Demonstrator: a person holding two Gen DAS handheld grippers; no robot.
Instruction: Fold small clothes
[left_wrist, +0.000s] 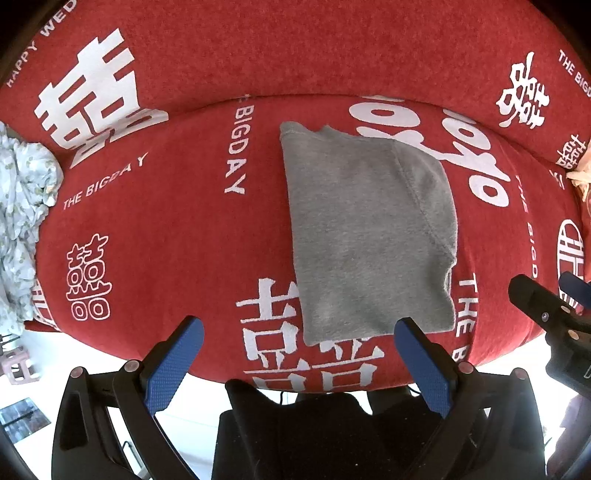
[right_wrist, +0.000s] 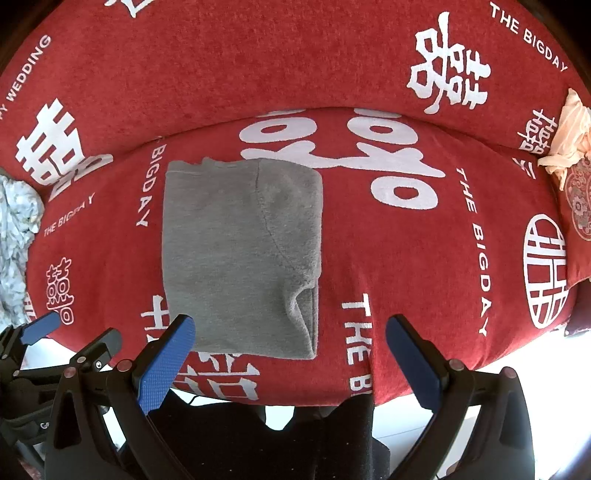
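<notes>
We see the folded gray cloth (left_wrist: 369, 236) lying flat on the red sofa (left_wrist: 177, 236), just ahead of our left gripper (left_wrist: 299, 332) and right gripper (right_wrist: 290, 328), both wide apart and holding nothing.

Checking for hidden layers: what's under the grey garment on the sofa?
The folded grey garment lies flat on the red printed sofa cover, hiding part of its white lettering. A tucked layer shows at its right edge; deeper folds are covered.

Left gripper (left_wrist: 299, 328) and right gripper (right_wrist: 290, 325), jaws wide

Plain grey garment (left_wrist: 369, 236) on red cover (left_wrist: 166, 240) (white lettering).
</notes>
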